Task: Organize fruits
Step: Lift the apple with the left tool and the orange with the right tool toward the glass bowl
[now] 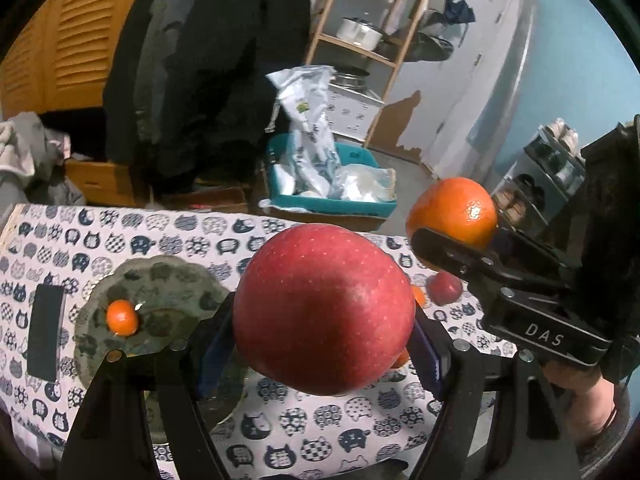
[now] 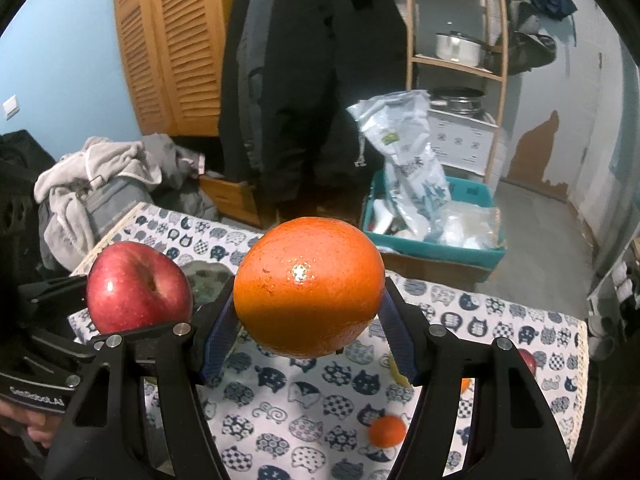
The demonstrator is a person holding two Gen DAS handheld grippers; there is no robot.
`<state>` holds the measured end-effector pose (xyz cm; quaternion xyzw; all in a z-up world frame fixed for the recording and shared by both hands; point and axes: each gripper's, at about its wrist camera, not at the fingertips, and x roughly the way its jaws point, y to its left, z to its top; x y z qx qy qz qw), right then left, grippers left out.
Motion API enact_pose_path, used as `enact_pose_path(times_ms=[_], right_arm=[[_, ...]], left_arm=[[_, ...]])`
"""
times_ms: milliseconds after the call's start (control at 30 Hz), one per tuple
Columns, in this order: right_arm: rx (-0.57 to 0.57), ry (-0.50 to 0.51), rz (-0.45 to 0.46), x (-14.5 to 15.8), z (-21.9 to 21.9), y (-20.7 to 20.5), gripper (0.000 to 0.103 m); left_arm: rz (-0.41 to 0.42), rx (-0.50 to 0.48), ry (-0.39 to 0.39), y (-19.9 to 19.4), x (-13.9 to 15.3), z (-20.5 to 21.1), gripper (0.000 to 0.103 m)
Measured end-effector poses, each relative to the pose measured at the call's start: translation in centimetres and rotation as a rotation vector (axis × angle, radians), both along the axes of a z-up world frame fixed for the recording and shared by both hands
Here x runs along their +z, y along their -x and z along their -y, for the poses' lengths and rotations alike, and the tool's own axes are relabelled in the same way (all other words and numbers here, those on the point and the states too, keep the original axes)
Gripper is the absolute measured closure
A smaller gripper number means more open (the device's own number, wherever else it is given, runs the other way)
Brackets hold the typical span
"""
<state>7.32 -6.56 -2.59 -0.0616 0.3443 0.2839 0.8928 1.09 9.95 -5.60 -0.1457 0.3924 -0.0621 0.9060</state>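
Note:
My left gripper (image 1: 320, 340) is shut on a big red apple (image 1: 324, 308), held above the cat-print tablecloth (image 1: 320, 420). My right gripper (image 2: 308, 320) is shut on a large orange (image 2: 308, 286), also held above the table. In the left wrist view the right gripper (image 1: 452, 236) and its orange (image 1: 452, 212) are at the right. In the right wrist view the apple (image 2: 138, 286) shows at the left. A glass plate (image 1: 160, 288) at the left holds a small tangerine (image 1: 122, 317). Another small apple (image 1: 444, 288) lies on the cloth.
A small tangerine (image 2: 387, 431) lies on the cloth near the front right, with another red apple (image 2: 528, 362) partly hidden behind my right finger. A dark flat rectangle (image 1: 46, 332) lies left of the plate. Behind the table are a teal bin (image 1: 332, 196), clothes and a wooden shelf.

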Motion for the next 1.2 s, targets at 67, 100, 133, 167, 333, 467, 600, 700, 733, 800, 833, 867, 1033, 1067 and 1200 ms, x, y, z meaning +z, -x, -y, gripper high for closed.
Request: enact_pose_path(times_ms=[67, 100, 133, 167, 333, 467, 600, 700, 733, 800, 833, 867, 1033, 1067, 1200], right_arm=[[0.015, -0.003, -0.014, -0.3, -0.9, -0.1, 0.037], [0.022, -0.004, -0.02, -0.4, -1.3, -0.1, 0.037], [0.029, -0.004, -0.025, -0.5, -1.8, -0.2, 0.037], [0.034, -0.001, -0.027, -0.6, -2.2, -0.3, 0.037], [0.066, 0.009, -0.041, -1.1, -4.7, -0.5, 0.037], [0.092, 0.002, -0.066, -1.6, -6.3, -0.8, 0.037], [0.115, 0.012, -0.086, -2.3, -8.2, -1.1, 0.037], [0.131, 0.024, -0.106, -3.0, -9.5, -1.4, 0.037], [0.137, 0.029, -0.113, -3.3, -9.9, -1.5, 0.037], [0.147, 0.04, -0.129, -4.0, -10.9, -1.6, 0.037], [0.151, 0.046, -0.137, -4.3, -11.3, -1.7, 0.037], [0.155, 0.051, -0.146, -4.8, -11.6, -1.8, 0.037], [0.176, 0.087, -0.188, -7.2, -13.4, -2.4, 0.037], [0.181, 0.097, -0.199, -7.9, -13.8, -2.5, 0.037], [0.192, 0.121, -0.24, -10.0, -14.8, -2.8, 0.037]], left_arm=[[-0.009, 0.018, 0.0, 0.0, -0.4, -0.8, 0.025], [-0.013, 0.027, 0.002, 0.1, -0.6, -1.3, 0.025], [-0.018, 0.038, 0.004, 0.2, -0.9, -1.8, 0.025], [-0.022, 0.047, 0.003, 0.2, -1.1, -2.2, 0.025], [-0.041, 0.09, 0.0, 0.6, -2.2, -4.4, 0.025], [-0.06, 0.116, -0.002, 0.8, -3.0, -5.7, 0.025], [-0.087, 0.142, -0.007, 1.0, -4.3, -7.2, 0.025], [-0.122, 0.159, -0.008, 0.9, -5.8, -8.0, 0.025], [-0.137, 0.162, -0.002, 0.9, -6.4, -8.3, 0.025], [-0.166, 0.162, 0.011, 0.8, -7.6, -8.5, 0.025], [-0.182, 0.164, 0.013, 0.8, -8.2, -8.6, 0.025], [-0.196, 0.166, 0.012, 0.7, -8.7, -8.7, 0.025], [-0.268, 0.182, 0.011, 0.6, -11.6, -9.0, 0.025], [-0.28, 0.186, 0.019, 0.6, -12.1, -9.2, 0.025], [-0.31, 0.2, 0.017, 0.6, -13.2, -9.4, 0.025]])
